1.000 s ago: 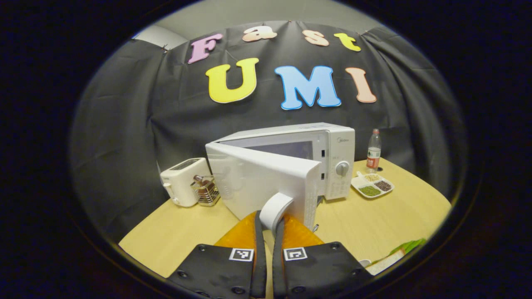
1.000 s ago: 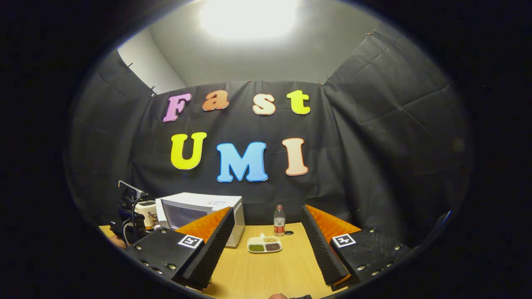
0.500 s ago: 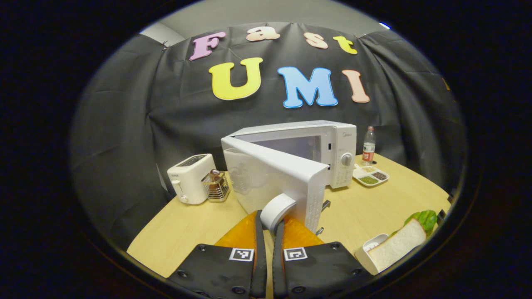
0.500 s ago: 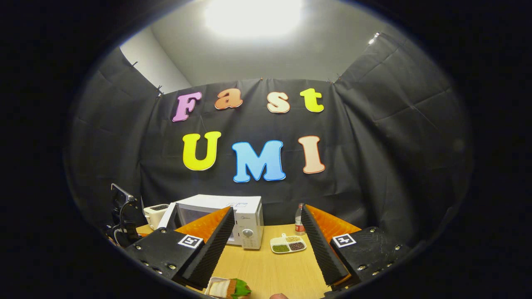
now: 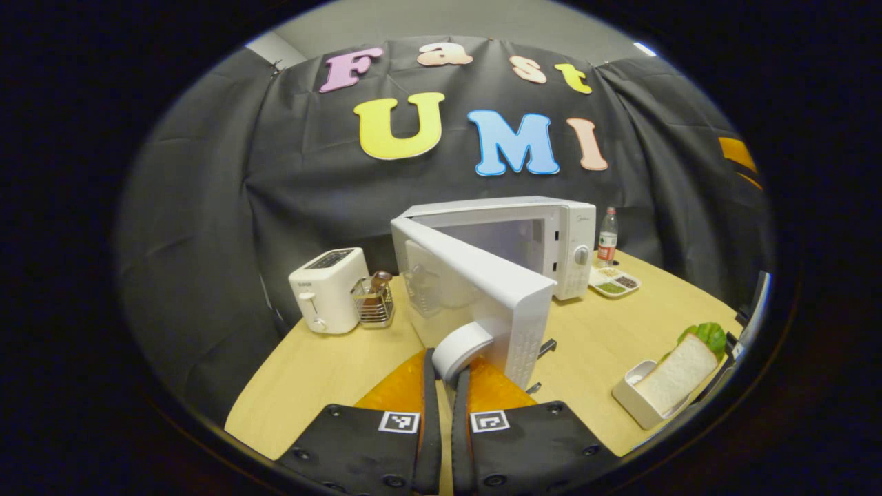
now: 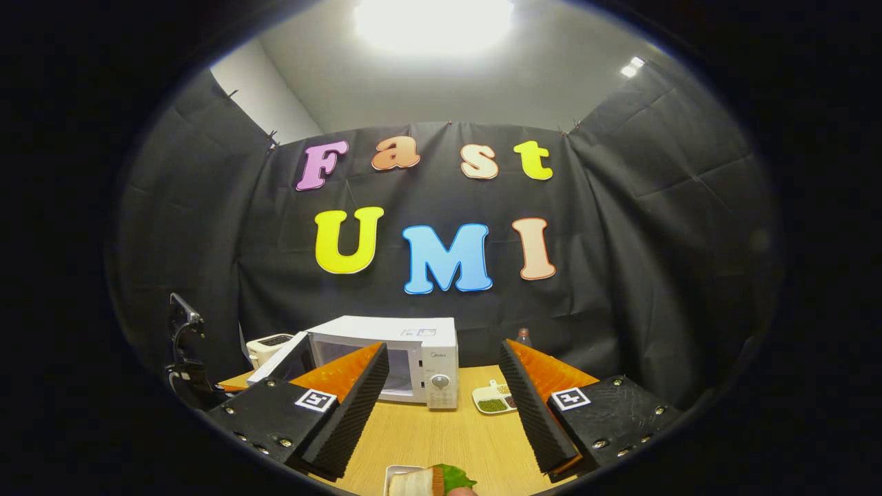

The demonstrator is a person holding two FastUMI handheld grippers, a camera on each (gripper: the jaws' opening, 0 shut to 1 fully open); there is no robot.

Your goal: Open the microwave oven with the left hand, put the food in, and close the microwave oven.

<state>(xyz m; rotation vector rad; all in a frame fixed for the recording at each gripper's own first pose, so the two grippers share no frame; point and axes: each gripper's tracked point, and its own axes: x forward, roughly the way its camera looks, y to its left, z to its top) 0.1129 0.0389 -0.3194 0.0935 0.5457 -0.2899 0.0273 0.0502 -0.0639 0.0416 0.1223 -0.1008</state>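
The white microwave [image 5: 568, 238] stands at the back of the wooden table with its door [image 5: 475, 289] swung about halfway open toward me. My left gripper [image 5: 444, 368] is shut on the door's rounded white handle [image 5: 460, 346]. A slice of bread with green lettuce sits in a small white tray [image 5: 672, 382] at the right of the table. In the right gripper view the microwave [image 6: 420, 358] lies ahead on the left, with its door [image 6: 282, 359] ajar. My right gripper [image 6: 441, 403] hangs open above the table with nothing in it. The bread and lettuce [image 6: 431, 481] lie just below it.
A white toaster [image 5: 327, 289] and a wire basket [image 5: 372, 303] stand left of the microwave. To its right are a water bottle [image 5: 606, 238] and a divided dish of beans [image 5: 613, 281]. The dish [image 6: 493, 398] also lies between the right gripper's fingers.
The left gripper has pulled the door handle back and the door has swung wider open. The right gripper has shifted, so the bread tray now lies beneath it.
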